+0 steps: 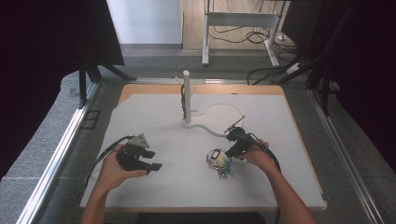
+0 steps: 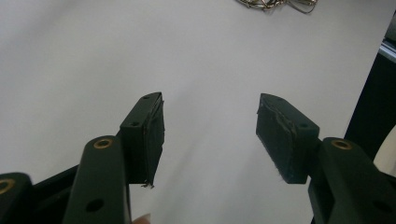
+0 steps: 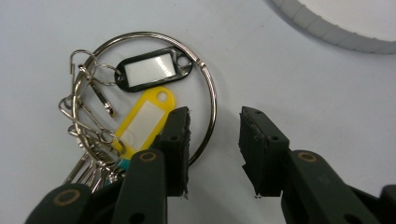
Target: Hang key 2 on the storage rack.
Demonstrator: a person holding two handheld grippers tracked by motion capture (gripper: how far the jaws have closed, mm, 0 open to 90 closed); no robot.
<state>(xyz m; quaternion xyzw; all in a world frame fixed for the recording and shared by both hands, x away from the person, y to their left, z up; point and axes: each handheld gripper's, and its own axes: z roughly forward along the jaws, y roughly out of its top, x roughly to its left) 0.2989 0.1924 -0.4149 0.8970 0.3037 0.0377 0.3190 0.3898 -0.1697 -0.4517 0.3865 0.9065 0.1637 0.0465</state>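
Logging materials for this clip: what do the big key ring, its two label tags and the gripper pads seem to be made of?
Key ring: probably polished steel, thin, silvery, with bright glints.
Black tag and yellow tag: likely glossy plastic frames around pale label windows.
Right gripper pads: matte black, frayed edges, perhaps rubber or foam.

A white post (image 1: 187,95) stands upright on its base at the far middle of the table (image 1: 154,186). A white cable (image 1: 219,108) curves away from the base (looping toward the right). Beyond the table: grey floor (image 1: 154,65), a white desk frame (image 1: 240,21), loose black cables (image 1: 261,35).
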